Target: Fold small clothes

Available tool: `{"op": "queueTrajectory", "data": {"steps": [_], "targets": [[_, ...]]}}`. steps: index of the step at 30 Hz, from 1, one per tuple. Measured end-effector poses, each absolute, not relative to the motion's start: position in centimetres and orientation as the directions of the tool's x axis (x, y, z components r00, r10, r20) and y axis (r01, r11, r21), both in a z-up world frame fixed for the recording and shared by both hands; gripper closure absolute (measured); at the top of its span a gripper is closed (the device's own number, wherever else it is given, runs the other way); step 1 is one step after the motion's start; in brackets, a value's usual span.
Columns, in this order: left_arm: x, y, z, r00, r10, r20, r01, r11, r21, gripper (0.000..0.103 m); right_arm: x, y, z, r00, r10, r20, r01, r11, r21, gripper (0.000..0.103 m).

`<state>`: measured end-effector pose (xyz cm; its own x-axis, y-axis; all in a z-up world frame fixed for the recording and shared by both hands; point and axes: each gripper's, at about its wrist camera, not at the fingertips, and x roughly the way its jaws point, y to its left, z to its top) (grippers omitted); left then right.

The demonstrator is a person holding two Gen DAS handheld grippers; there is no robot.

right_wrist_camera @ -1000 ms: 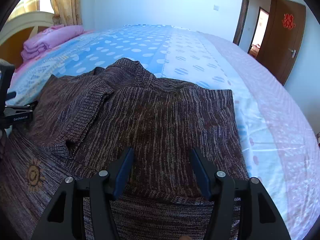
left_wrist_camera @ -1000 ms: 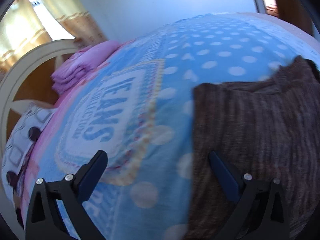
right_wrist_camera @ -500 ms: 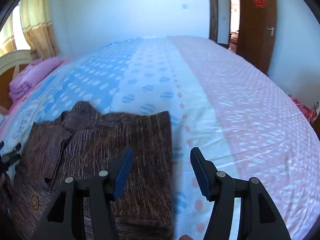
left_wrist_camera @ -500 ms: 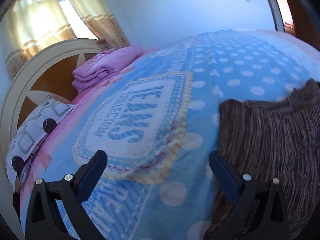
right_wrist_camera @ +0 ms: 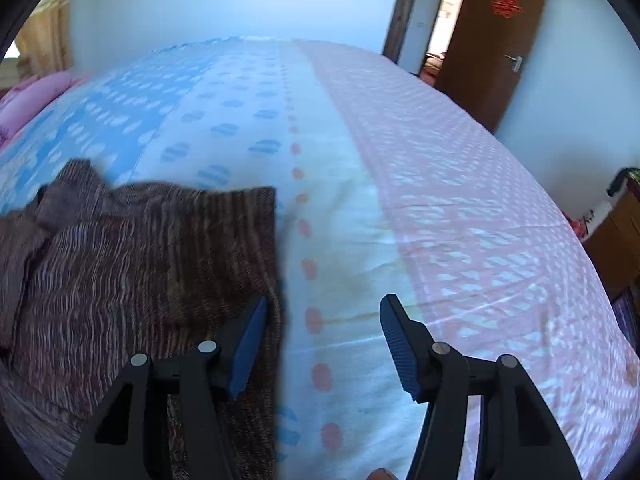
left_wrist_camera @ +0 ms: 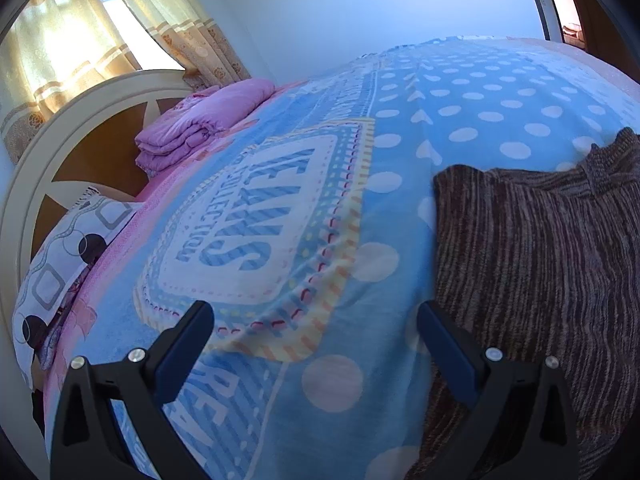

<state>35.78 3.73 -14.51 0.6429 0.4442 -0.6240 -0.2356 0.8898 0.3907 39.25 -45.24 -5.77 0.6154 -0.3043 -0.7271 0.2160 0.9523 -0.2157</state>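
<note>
On bed [left_wrist_camera: 460,92]: sweater [left_wrist_camera: 540,248] part-folded; left gripper [left_wrist_camera: 312,344] and right gripper [right_wrist_camera: 324,340] fingers spread, empty. Next, probably: grab side edges, fold again.

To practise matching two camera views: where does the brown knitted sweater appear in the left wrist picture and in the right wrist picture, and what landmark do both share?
Left wrist: the brown knitted sweater fills the right side, beyond the right finger.
Right wrist: it lies at lower left, under the left finger.
Shared landmark: the folded pink bedding, at the far left edge in the right wrist view.
</note>
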Motion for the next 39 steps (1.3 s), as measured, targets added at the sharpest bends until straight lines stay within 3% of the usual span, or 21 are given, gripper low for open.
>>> {"op": "queueTrajectory", "data": {"steps": [6, 12, 17, 21, 24, 29, 39], "targets": [[35.8, 3.6, -14.6, 0.640, 0.462, -0.614, -0.235, 0.878, 0.416, 0.000, 40.1, -40.7, -5.8, 0.651, -0.137, -0.747, 0.016, 0.986, -0.167, 0.047], [35.9, 3.6, -14.7, 0.635, 0.458, -0.622, -0.234, 0.881, 0.410, 0.000, 40.8, -45.6, -7.7, 0.590, -0.172, -0.789, 0.151, 0.983, -0.101, 0.044], [35.6, 3.5, -14.7, 0.631, 0.463, -0.623, -0.234, 0.878, 0.417, 0.000, 39.3, -45.9, -6.4, 0.611, -0.218, -0.761, 0.165, 0.975, -0.147, 0.044], [34.7, 3.5, -14.6, 0.635, 0.449, -0.629, -0.229, 0.887, 0.402, 0.000, 36.7, -43.2, -5.4, 0.657, -0.087, -0.749, 0.042, 0.996, -0.078, 0.044], [34.7, 3.8, -14.6, 0.635, 0.433, -0.640, -0.224, 0.895, 0.385, 0.000, 35.6, -41.9, -7.3, 0.616, -0.113, -0.780, 0.009, 0.991, -0.136, 0.044], [34.3, 4.0, -14.4, 0.647, 0.391, -0.654, -0.205, 0.916, 0.345, 0.000, 34.8, -44.8, -7.5, 0.618, -0.073, -0.783, 0.086, 0.996, -0.026, 0.040], [31.3, 4.0, -12.7, 0.737, 0.238, -0.632, -0.131, 0.969, 0.212, 0.000, 34.0, -44.5, -7.7, 0.629, -0.098, -0.771, 0.080, 0.995, -0.060, 0.037]]}}
